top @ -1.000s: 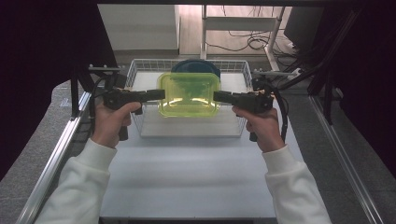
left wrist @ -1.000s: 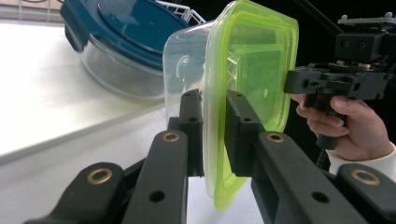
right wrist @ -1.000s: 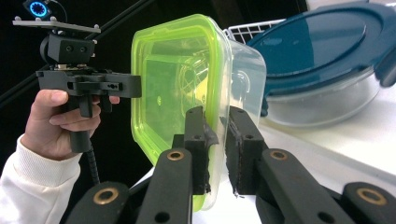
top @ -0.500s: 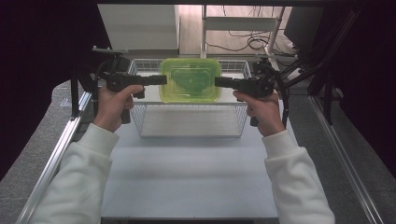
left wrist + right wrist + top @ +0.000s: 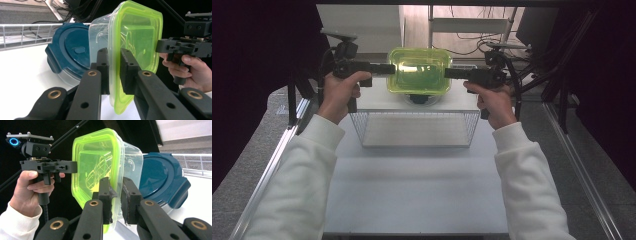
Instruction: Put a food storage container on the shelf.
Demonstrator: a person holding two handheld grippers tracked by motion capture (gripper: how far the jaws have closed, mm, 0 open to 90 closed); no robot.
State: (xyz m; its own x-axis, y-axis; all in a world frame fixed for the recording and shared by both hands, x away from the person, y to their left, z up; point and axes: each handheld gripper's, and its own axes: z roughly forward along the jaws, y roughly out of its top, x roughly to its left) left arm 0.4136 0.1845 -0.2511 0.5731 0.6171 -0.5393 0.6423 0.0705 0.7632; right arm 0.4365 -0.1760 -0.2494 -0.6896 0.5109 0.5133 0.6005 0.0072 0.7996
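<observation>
The bench (image 5: 412,200) in front of me is white and mostly bare, with dark frame posts and cables beyond its far edge. On it stands a wire basket (image 5: 414,127), just below and nearer to me than what I hold. Behind the basket a round dark-blue lidded container (image 5: 72,53) sits on the bench, close under my load and partly hidden by it in the high view.

The clear tub with the yellow-green lid (image 5: 418,70) hangs in the air above the far edge of the basket, touching neither the basket nor the blue container. From each gripper camera it appears on edge, lid to one side, clear body to the other.

My left hand-held gripper (image 5: 391,69) pinches the lid rim at one end; its pads (image 5: 103,63) sit on either side of the rim. My right hand-held gripper (image 5: 448,73) pinches the opposite rim the same way, jaws pressed onto the edge (image 5: 116,192). Each gripper points inward at the other across the tub.
</observation>
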